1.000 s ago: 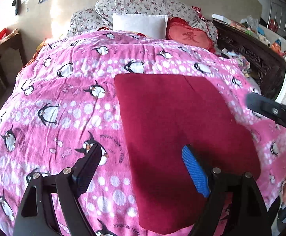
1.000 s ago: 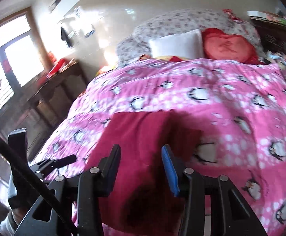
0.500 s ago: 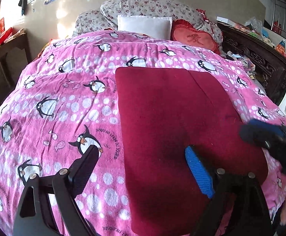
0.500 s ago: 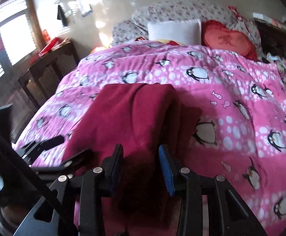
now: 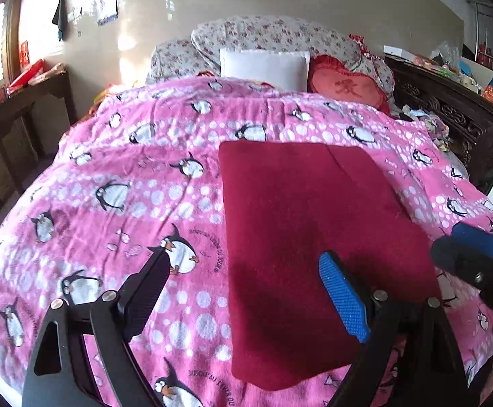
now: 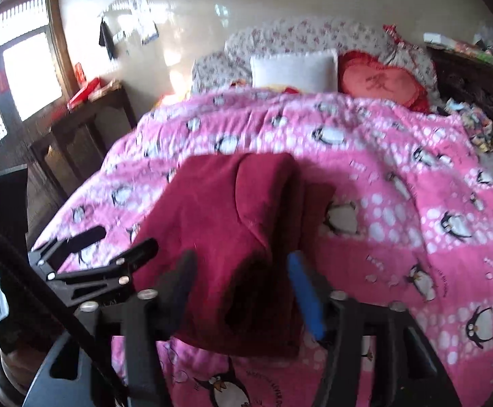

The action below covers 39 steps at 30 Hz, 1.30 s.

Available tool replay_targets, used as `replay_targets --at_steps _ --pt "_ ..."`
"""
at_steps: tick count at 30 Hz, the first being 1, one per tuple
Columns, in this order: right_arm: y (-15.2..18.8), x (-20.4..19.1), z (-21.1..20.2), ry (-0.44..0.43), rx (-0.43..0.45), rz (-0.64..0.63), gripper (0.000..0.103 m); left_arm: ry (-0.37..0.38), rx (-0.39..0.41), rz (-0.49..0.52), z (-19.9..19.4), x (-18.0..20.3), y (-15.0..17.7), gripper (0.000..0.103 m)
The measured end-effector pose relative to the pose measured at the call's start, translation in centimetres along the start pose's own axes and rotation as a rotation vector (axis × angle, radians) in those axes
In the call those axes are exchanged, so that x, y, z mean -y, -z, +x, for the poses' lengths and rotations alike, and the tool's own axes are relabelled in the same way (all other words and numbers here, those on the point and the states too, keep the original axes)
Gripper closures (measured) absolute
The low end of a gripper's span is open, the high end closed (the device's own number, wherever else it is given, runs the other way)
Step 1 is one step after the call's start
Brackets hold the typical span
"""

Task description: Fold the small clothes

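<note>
A dark red folded garment (image 5: 300, 237) lies flat on the pink penguin blanket (image 5: 127, 186). My left gripper (image 5: 246, 285) is open and empty above the garment's near left edge. In the right wrist view the same garment (image 6: 232, 224) has its right side lifted into a hump. My right gripper (image 6: 243, 281) is open, its fingers on either side of the garment's near edge, apparently not clamped. The right gripper's tips also show at the right edge of the left wrist view (image 5: 463, 254).
A white pillow (image 5: 263, 68), a red heart cushion (image 5: 348, 84) and floral pillows stand at the bed's head. A dark wooden cabinet (image 6: 87, 135) stands left of the bed. Carved dark furniture with clutter (image 5: 449, 108) stands right.
My right gripper has moved forward and down onto the garment's right side, and its fingers have spread wider. My left gripper has pulled back and risen a little. The garment's right side has bunched up.
</note>
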State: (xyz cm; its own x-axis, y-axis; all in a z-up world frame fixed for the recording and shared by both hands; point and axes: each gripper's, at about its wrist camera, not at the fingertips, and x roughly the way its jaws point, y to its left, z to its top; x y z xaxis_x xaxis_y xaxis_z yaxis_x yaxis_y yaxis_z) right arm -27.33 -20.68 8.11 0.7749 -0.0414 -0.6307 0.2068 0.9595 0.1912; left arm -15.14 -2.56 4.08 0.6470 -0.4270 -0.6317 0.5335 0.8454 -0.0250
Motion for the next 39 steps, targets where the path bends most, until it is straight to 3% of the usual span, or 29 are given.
replay_targets --at_steps 2,7,20,39 --pt "-0.2 -0.3 -0.8 0.017 0.030 0.003 0.036 -0.010 0.018 -0.002 -0.7 0.0 -0.1 0.014" --pt "-0.7 -0.8 -2.1 0.056 0.084 -0.001 0.024 -0.015 0.052 -0.003 -2.0 -0.1 -0.3 0.014" --pt "-0.7 -1.0 -2.2 0.079 0.098 -0.003 0.015 -0.027 0.064 -0.022 -2.7 -0.2 -0.4 0.014" --pt "-0.3 -0.7 -1.0 0.103 0.074 -0.005 0.009 -0.050 0.070 -0.018 -2.2 -0.6 -0.3 0.014"
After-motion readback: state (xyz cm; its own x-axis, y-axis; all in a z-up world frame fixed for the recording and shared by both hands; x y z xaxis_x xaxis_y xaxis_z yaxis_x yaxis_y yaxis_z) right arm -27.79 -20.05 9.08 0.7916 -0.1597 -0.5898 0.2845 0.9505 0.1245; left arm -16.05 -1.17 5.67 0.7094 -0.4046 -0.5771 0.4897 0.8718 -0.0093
